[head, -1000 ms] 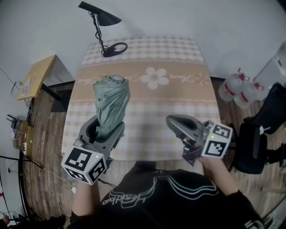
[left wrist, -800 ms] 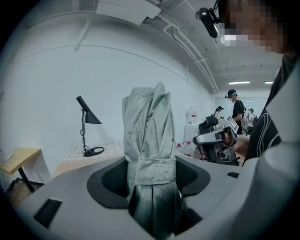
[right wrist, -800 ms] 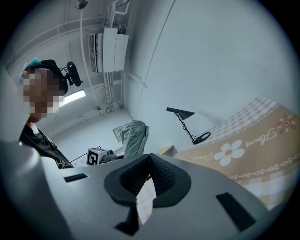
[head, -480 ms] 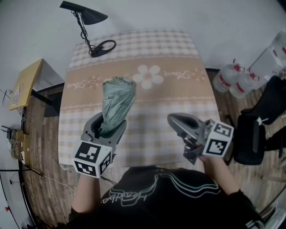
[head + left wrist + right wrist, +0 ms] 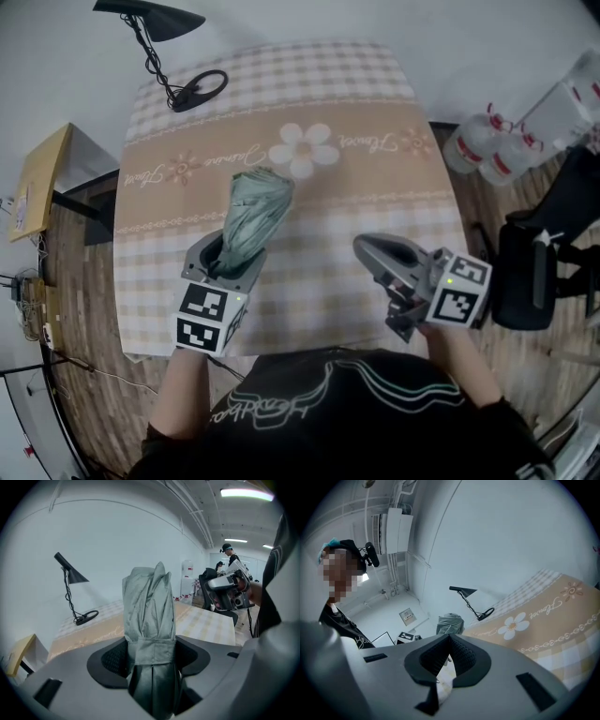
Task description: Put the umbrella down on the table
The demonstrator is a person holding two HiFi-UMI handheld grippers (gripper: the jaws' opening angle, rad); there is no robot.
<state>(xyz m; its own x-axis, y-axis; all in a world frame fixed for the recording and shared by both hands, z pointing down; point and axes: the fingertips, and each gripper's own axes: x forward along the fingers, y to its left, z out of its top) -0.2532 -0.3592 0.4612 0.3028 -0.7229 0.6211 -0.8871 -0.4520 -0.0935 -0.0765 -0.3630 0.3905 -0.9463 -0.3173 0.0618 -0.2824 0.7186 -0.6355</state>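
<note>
The fingers (image 5: 110, 661) of the left gripper (image 5: 230, 259) are closed on the umbrella (image 5: 253, 214). The black pads are pressed against both sides of the grey-green cloth, just at the strap wrapped round it. The umbrella is folded. It is held by its near end and reaches out of the jaws toward the far side, slanting slightly to the right. It lies over the left half of the table (image 5: 375, 192), and its far end is seen just near of the flower print (image 5: 302, 150). Whether that end touches the cloth cannot be told.

The fingers (image 5: 464, 657) of the right gripper (image 5: 367, 249) are drawn together with nothing between them. Only a thin slit is left behind the tips. This gripper is held over the near right part of the table, well apart from the umbrella, and is pointed toward the far left.

Each gripper carries a marker cube at its near end and is held in one of the person's hands. A dark shirt with a pale line drawing fills the near edge of the head view.

The table is covered by a checked cloth in beige and white with a tan band across it. A black lamp (image 5: 155, 17) stands at the far left corner, its ring base resting on the cloth. Water bottles (image 5: 487, 150) are on the wooden floor to the right, with a black chair (image 5: 530, 281) near them. A yellow board (image 5: 37, 178) is seen to the left of the table.
</note>
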